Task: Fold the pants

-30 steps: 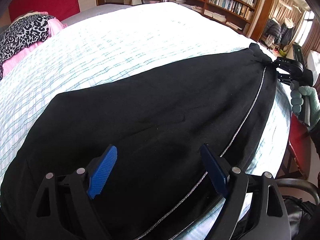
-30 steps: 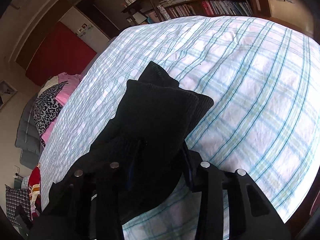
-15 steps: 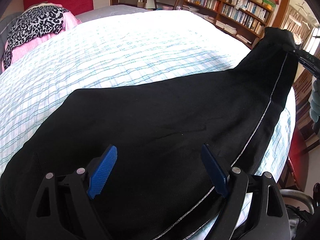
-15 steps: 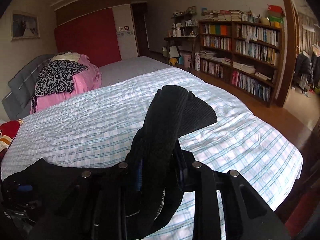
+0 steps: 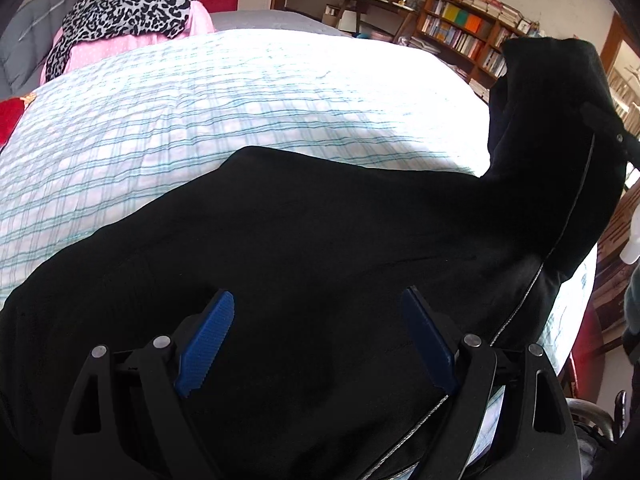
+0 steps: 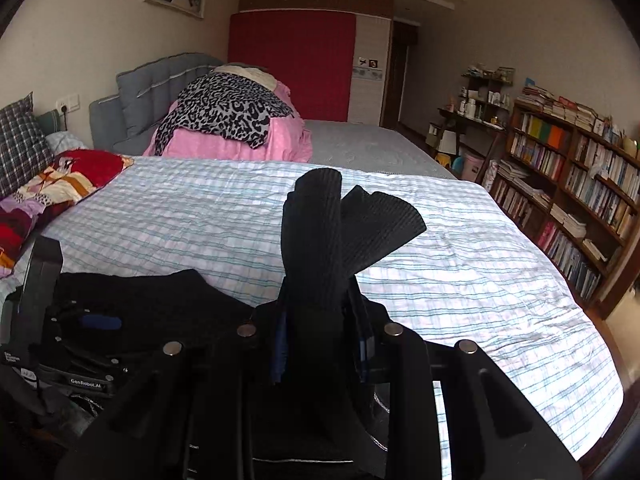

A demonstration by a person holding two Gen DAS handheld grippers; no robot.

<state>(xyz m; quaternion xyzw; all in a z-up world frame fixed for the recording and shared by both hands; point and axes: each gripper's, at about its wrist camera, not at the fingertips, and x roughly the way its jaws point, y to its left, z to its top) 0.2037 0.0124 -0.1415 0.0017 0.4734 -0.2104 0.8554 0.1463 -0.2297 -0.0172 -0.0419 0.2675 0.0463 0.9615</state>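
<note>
Checked bedding (image 6: 460, 272) lay bare ahead of the right gripper (image 6: 320, 344), which had just tightened on the cuffs (image 6: 332, 232) of the black pants (image 5: 320, 240) and lifted them off the bed, starting the fold. Left gripper (image 5: 316, 340) hovered wide open above the waist end.

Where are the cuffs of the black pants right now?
The cuffs are clamped in the right gripper, lifted above the checked bedspread; in the left wrist view they hang at upper right, before the bookshelf.
</note>
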